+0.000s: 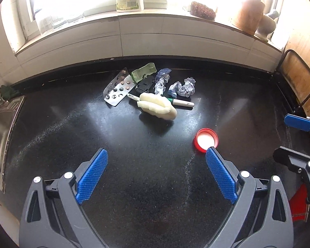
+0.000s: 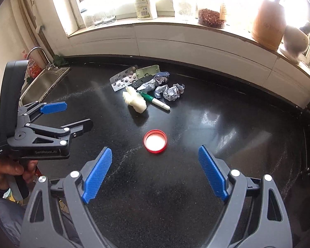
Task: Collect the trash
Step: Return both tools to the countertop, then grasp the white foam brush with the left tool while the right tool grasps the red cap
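Observation:
A heap of trash lies at the back of the black counter (image 1: 134, 175): a blister pack (image 1: 118, 90), a green plastic piece (image 1: 143, 73), crumpled paper (image 1: 183, 87), a green-capped marker (image 1: 183, 102) and a cream foam lump (image 1: 158, 106). A red lid (image 1: 206, 140) lies apart, nearer me; it also shows in the right wrist view (image 2: 155, 141). My left gripper (image 1: 157, 155) is open and empty above the counter, its right fingertip next to the lid. My right gripper (image 2: 155, 155) is open and empty, just short of the lid. The left gripper also shows in the right wrist view (image 2: 76, 115).
A steel sink (image 2: 44, 80) with a tap sits at the left end. The windowsill (image 2: 175, 23) holds a detergent bottle (image 2: 145, 3), glasses, a jar and a wooden pot (image 2: 267, 23). A wall stands behind the counter; a wooden panel (image 1: 301, 62) bounds the right.

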Tool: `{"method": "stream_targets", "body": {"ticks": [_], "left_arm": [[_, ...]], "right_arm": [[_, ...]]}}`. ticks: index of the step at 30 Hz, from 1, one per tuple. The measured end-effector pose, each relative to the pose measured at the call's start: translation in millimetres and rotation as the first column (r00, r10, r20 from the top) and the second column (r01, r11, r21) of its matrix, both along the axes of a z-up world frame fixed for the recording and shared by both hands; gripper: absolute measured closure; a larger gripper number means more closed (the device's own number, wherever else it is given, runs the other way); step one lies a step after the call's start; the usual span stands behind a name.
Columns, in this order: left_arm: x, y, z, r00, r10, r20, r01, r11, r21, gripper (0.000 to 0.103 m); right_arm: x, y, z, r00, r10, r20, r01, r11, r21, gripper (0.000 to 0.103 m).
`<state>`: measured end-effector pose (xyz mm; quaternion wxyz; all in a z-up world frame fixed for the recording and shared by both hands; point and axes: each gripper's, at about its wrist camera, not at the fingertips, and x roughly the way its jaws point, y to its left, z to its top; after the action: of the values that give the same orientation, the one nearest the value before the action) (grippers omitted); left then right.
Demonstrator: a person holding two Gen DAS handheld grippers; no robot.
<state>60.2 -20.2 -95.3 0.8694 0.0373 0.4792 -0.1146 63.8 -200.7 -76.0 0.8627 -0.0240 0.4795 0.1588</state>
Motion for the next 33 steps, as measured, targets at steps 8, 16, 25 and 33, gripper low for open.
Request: {"method": "stream_targets", "body": {"ticks": [8, 16, 25, 33], "left_arm": [[58.2, -17.8, -34.8, 0.997, 0.029, -0.071, -0.03, 0.999, -0.011, 0.01], [120.0, -20.1, -81.0, 0.975, 0.127, -0.184, -0.14, 0.988, -0.058, 0.011], [149.7, -23.6, -107.0, 0.968, 0.111, -0.226, -0.125, 0.991, -0.049, 0.041], [134.6, -18.0, -93.2, 0.976, 0.078, -0.205, -0.091, 0.994, -0.056, 0.07]], "right_arm": [[28.3, 12.1, -40.2, 0.998, 0.056, -0.041, -0.057, 0.998, -0.028, 0.02], [64.6, 29.5, -95.9, 0.985, 0.113, -0.13, -0.122, 0.991, -0.059, 0.02], [91.7, 42.0, -138.6, 0.969, 0.168, -0.179, -0.19, 0.975, -0.112, 0.033], [86.6, 42.6, -133.2, 0.97, 0.187, -0.157, -0.208, 0.969, -0.13, 0.054]]}}
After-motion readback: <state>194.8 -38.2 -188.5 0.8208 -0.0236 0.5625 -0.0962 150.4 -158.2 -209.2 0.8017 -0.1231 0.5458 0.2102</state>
